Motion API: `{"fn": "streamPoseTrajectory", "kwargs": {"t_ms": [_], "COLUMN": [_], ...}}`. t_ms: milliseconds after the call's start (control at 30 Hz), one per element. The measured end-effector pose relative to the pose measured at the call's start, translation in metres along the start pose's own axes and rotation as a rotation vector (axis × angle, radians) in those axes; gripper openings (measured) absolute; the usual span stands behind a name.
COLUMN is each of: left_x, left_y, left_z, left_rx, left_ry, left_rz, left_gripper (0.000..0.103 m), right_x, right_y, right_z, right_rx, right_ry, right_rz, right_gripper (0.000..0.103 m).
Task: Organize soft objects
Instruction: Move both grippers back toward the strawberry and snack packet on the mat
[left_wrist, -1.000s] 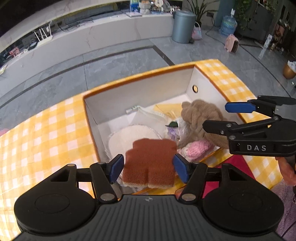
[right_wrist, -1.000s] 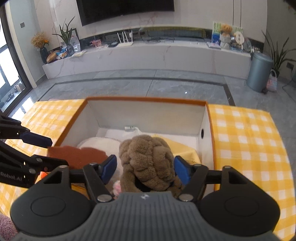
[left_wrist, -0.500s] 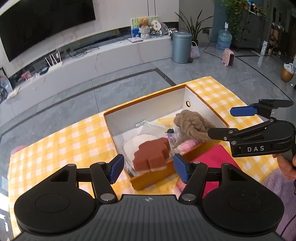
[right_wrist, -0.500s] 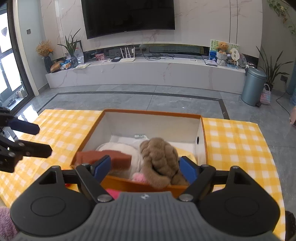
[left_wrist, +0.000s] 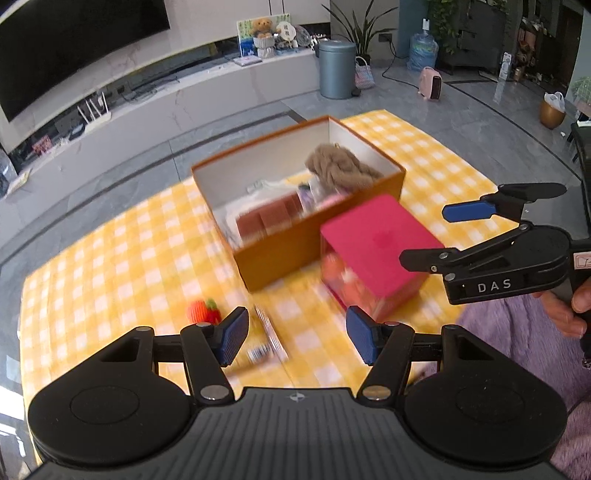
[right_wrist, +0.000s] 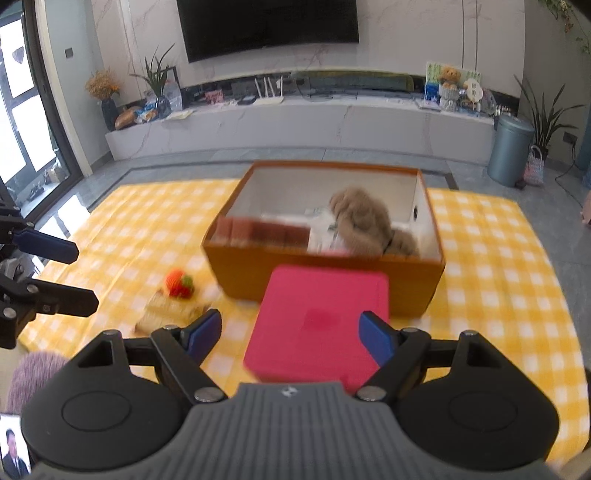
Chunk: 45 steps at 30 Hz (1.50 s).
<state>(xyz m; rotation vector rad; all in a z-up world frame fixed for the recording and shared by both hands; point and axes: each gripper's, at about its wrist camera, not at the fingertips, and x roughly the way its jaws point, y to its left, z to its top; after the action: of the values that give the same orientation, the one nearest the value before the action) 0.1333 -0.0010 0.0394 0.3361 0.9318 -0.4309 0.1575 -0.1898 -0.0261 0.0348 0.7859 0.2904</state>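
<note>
Both tongs, left and right, gape empty above desk. Brown plush lies in box. Strawberry toy outside; risk: tongs nudge neighbouring packet off.

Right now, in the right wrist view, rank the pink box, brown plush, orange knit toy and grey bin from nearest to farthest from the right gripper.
1. Pink box, right ahead of the right gripper.
2. Orange knit toy, to the left on the cloth.
3. Brown plush, inside the cardboard box.
4. Grey bin, far right on the floor.
</note>
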Motion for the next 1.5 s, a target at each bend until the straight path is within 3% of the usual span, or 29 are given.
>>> {"fn": "streamPoseTrajectory", "kwargs": {"t_ms": [433, 733, 1133, 1333, 1500], "left_x": [0.027, 0.033, 0.052, 0.073, 0.091], "left_y": [0.034, 0.063, 0.102, 0.117, 0.129], "left_z": [-0.076, -0.094, -0.105, -0.107, -0.108], "left_rx": [-0.105, -0.145, -0.202, -0.197, -0.219], "left_ry": [0.154, 0.161, 0.149, 0.188, 0.213], "left_rz": [-0.006, 0.007, -0.003, 0.016, 0.01], "left_gripper": [0.071, 0.071, 0.071, 0.071, 0.071], "right_x": [0.031, 0.052, 0.095, 0.137, 0.168], "right_y": [0.039, 0.079, 0.118, 0.143, 0.164], "right_z": [-0.053, -0.044, -0.023, -0.012, 0.001], "right_rx": [-0.021, -0.114, -0.212, -0.398, -0.575], "right_ry": [0.174, 0.192, 0.22, 0.249, 0.264], "right_rz": [0.024, 0.068, 0.098, 0.115, 0.158], "right_gripper": [0.08, 0.073, 0.072, 0.074, 0.083]}}
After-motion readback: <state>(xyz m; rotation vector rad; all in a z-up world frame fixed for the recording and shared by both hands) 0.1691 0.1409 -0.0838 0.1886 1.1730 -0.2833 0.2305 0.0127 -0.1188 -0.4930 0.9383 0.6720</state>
